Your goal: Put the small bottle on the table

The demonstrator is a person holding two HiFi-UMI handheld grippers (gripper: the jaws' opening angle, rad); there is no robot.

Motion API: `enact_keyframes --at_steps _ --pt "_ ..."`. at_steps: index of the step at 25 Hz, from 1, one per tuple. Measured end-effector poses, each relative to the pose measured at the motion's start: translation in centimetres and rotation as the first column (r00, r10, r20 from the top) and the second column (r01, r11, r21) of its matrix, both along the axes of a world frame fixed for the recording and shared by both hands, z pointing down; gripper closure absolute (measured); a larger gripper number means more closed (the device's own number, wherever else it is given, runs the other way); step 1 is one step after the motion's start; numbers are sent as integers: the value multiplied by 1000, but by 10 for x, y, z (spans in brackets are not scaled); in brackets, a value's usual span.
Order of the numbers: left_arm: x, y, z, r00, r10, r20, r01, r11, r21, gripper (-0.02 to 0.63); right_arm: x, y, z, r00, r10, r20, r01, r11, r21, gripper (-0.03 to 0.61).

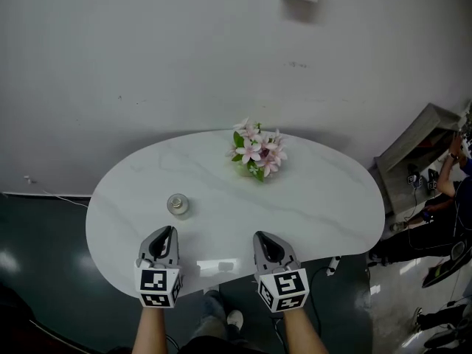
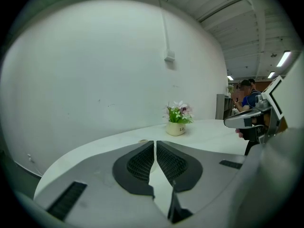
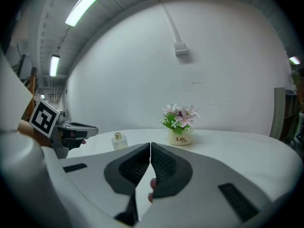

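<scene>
Now: one bottle, one pot, two closed grippers

One small clear glass bottle (image 1: 178, 205) with a gold cap stands on the white oval table (image 1: 324, 198), just ahead of the left gripper (image 1: 167, 231). Farther ahead of the right gripper (image 1: 262, 236), one cream pot (image 1: 258, 153) holds pink flowers. Both jaw pairs are pressed together, empty.

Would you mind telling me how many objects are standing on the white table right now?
2: the small bottle stands front left; the potted flowers stand back centre. None appears hidden.
</scene>
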State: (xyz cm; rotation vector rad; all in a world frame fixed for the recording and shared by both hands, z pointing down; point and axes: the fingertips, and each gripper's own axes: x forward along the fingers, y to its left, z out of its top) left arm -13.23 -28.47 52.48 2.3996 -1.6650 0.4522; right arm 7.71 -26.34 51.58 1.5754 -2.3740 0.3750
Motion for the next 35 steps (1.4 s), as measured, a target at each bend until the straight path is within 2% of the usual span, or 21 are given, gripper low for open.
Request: enact_keyframes --at_steps 5,13,22,28,35 --pt "-7 14 -3 999 -37 -22 37 999 -14 594 6 13 -8 1000 14 17 -14 1000 9 511" --pt "-2 46 -19 998 -42 -51 42 999 -11 598 11 39 -28 1000 15 23 -15 1000 25 511" --pt "2 75 -41 997 -24 -71 26 999 28 599 12 71 -45 1000 14 12 -14 998 60 511" --pt "7 91 -55 999 17 -48 -14 998 58 600 9 83 -57 1000 13 22 -15 997 82 511" --pt "7 108 -68 997 23 -70 -17 996 82 600 12 98 -69 1000 16 25 -18 994 105 511"
